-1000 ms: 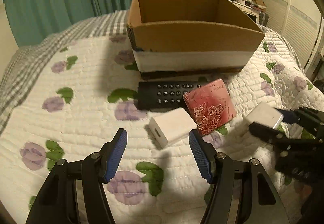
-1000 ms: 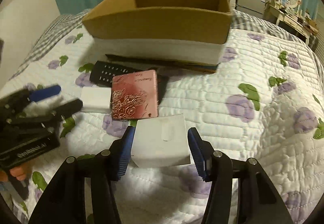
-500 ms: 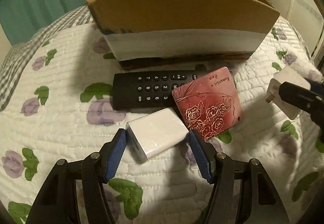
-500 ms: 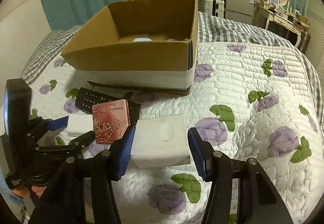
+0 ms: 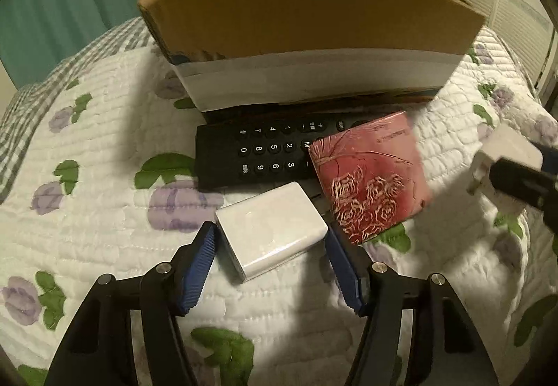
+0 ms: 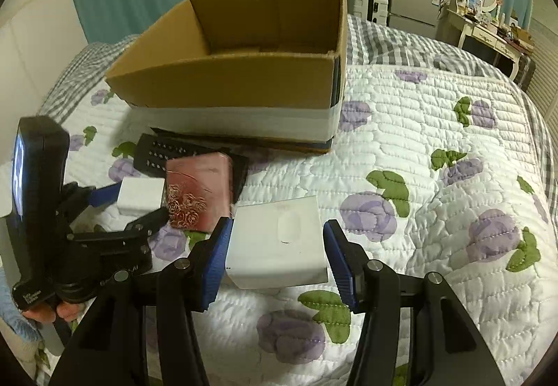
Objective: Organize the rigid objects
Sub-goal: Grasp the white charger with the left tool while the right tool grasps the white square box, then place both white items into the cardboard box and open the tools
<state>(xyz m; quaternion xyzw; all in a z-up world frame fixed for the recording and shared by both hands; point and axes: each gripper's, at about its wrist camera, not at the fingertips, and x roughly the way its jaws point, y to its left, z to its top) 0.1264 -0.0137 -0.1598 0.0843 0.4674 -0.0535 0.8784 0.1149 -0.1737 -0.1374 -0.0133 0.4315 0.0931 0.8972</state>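
The left hand-held gripper (image 5: pixel 270 255) stood wide open around a white charger block (image 5: pixel 270 232) lying on the quilted bed (image 5: pixel 104 218), its pads just beside the block's ends. The right hand-held gripper (image 6: pixel 275 258) clasped a white plug adapter (image 6: pixel 277 241) above the quilt. Beyond lay a red rose-patterned case (image 5: pixel 371 176) overlapping a black remote (image 5: pixel 258 150), then the cardboard box (image 5: pixel 310 20).

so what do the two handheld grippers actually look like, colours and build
Both match: the left gripper and right gripper have black plastic frames with cut-out openings, silver screw heads at the joints, and ribbed blue pads on the fingers. The right wrist view shows the left unit's black handle with faint white lettering, and a lit screen on it. Bare fingertips grip it; no sleeve is clearly visible.
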